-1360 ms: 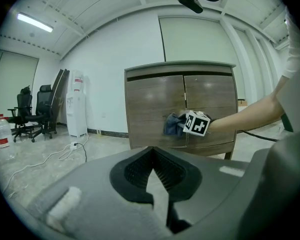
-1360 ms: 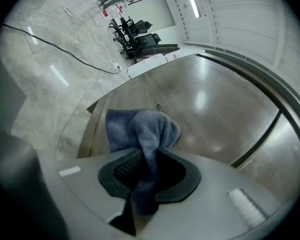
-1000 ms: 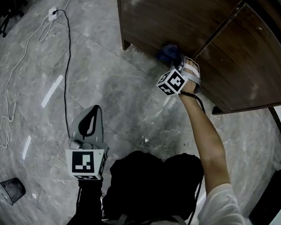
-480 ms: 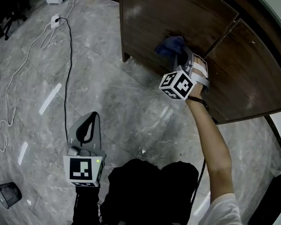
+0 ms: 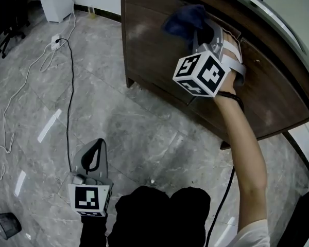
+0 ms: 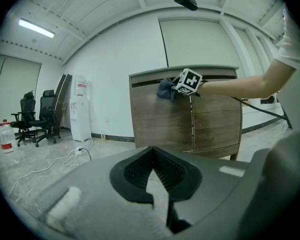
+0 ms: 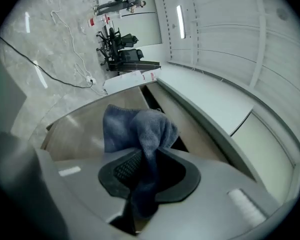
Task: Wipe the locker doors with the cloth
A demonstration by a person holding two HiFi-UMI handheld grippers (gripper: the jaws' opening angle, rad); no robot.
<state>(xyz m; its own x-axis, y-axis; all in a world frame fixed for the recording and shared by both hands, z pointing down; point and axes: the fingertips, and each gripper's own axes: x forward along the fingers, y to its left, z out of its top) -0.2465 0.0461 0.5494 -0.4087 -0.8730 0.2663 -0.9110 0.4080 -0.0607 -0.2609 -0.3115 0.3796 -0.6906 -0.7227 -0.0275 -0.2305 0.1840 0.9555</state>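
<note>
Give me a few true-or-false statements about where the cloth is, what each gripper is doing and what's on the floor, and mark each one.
1. The right gripper is shut on the blue cloth. True.
2. The cloth is pressed against the bottom edge of the locker. False: it sits near the top of the left door.
3. The left gripper also holds a cloth. False: its jaws are together with nothing between them, and it hangs low over the floor.
4. A black cable lies across the floor. True.
</note>
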